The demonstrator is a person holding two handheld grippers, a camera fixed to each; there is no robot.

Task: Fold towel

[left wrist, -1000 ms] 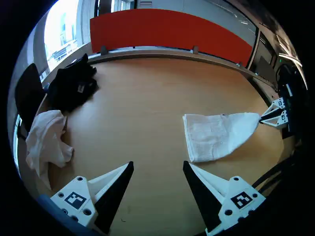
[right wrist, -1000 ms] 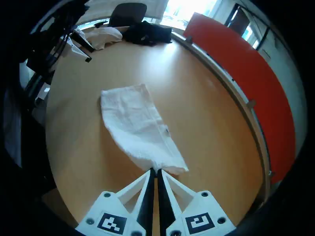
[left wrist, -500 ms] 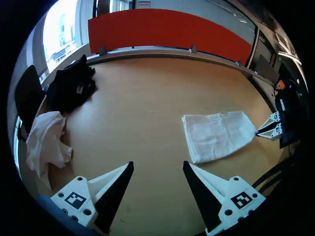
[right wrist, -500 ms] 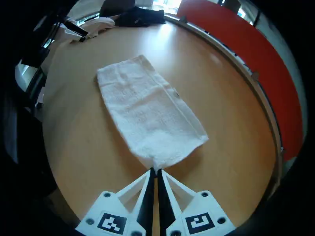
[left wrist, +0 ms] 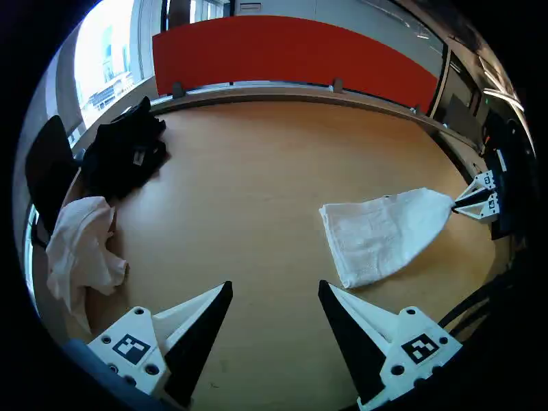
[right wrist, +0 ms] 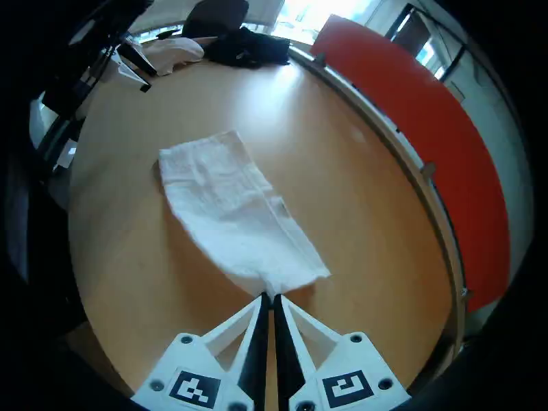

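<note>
The step in hand looks like a fold in progress. The right gripper (right wrist: pixel 269 296) has its fingers pressed together on one corner of the towel (right wrist: pixel 233 212), and that end is raised off the tabletop (right wrist: pixel 370 226) into a tapered point. From the pinched corner the towel runs away toward eleven o'clock, and its far end lies flat on the wood.

In the left gripper view the same towel (left wrist: pixel 380 233) sits at about three o'clock, well ahead of the left gripper (left wrist: pixel 274 284). Its fingers are spread wide with nothing between them, hanging over bare tabletop.

The next move probably calls for carrying the held corner over toward the far end and laying it down edge to edge. The free gripper could pin or catch the opposite corner so the cloth does not skew.

The towel is white terry with a nubbly pile and a stitched hem, and it appears doubled into a long strip already. It is limp enough to sag from a single pinch.

The tabletop is smooth, pale wood with a curved rim. At nine to ten o'clock in the left gripper view lie a crumpled white cloth (left wrist: pixel 82 250) and a heaped black garment (left wrist: pixel 123 151).
</note>
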